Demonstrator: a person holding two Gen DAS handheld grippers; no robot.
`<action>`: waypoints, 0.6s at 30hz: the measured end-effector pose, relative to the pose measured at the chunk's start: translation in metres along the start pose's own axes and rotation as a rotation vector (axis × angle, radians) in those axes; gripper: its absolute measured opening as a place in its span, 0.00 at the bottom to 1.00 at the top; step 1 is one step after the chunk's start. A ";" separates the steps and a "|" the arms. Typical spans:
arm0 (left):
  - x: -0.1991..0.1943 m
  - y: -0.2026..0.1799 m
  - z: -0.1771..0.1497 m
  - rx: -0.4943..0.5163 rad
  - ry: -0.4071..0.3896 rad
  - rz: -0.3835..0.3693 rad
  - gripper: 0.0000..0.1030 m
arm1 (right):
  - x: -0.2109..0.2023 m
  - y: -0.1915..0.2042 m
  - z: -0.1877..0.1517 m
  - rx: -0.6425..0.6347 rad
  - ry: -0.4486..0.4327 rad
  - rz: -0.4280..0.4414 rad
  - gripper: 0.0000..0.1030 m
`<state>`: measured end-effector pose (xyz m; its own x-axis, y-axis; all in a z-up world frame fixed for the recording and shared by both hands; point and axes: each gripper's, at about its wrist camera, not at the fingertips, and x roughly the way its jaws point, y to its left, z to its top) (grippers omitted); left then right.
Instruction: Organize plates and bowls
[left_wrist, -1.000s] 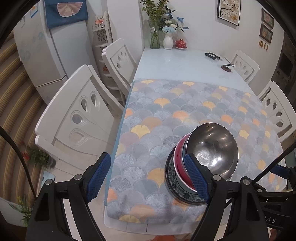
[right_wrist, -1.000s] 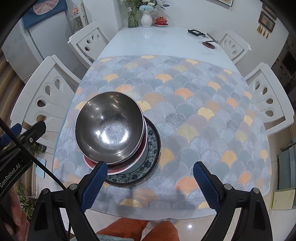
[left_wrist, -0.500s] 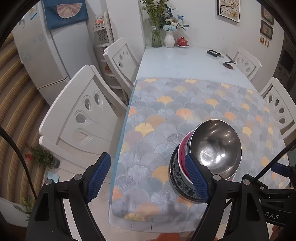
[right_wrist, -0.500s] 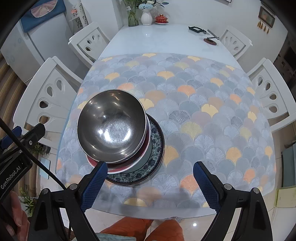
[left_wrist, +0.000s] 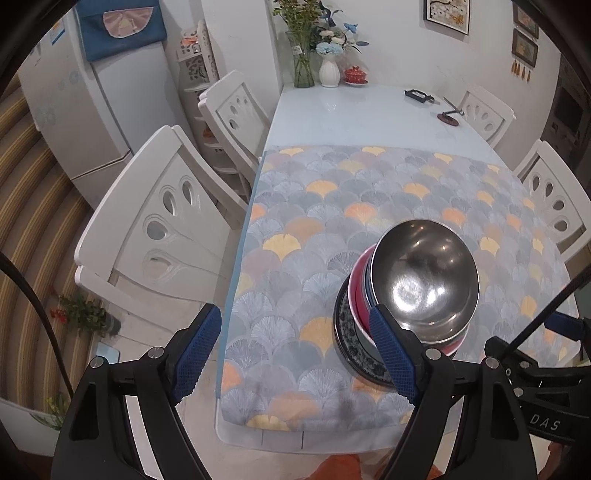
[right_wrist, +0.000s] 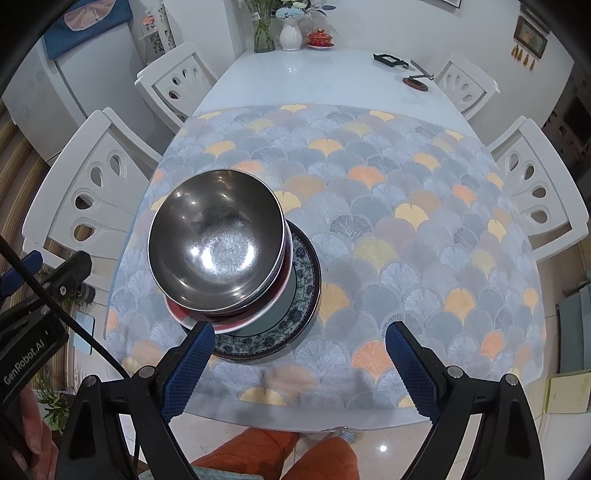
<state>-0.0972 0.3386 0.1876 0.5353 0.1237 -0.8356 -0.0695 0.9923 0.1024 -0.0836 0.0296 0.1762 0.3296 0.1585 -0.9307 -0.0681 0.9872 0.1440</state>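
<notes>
Nothing has moved since a second ago; both hands hold steady. Left gripper (left_wrist: 295, 354) fingers apart, empty. Right gripper (right_wrist: 299, 369) fingers apart, empty. Both hover above the stack: steel bowl (right_wrist: 216, 240) atop red bowl (right_wrist: 225, 321) on patterned plate (right_wrist: 291, 325), near the front edge of the surface (right_wrist: 295, 70) on the fan-print mat (right_wrist: 406, 221).

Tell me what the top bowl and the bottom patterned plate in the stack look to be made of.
The top bowl looks like polished steel: grey mirror sheen, bright glare spots, thin rim. The bottom plate looks like glazed ceramic: glossy surface with a dark blue floral band printed round the rim. Porcelain or melamine cannot be told apart from here.
</notes>
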 end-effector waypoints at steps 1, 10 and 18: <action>0.001 0.000 -0.001 0.002 0.004 0.001 0.79 | 0.001 0.000 0.000 0.001 0.002 0.000 0.90; 0.002 0.002 -0.002 -0.007 0.008 -0.004 0.79 | -0.001 0.006 -0.002 -0.022 -0.002 -0.009 0.90; 0.004 0.001 -0.002 0.005 0.015 0.004 0.79 | -0.002 0.009 -0.001 -0.033 -0.008 -0.009 0.90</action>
<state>-0.0967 0.3400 0.1833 0.5224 0.1278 -0.8430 -0.0674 0.9918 0.1086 -0.0856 0.0378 0.1789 0.3381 0.1496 -0.9291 -0.0958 0.9876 0.1242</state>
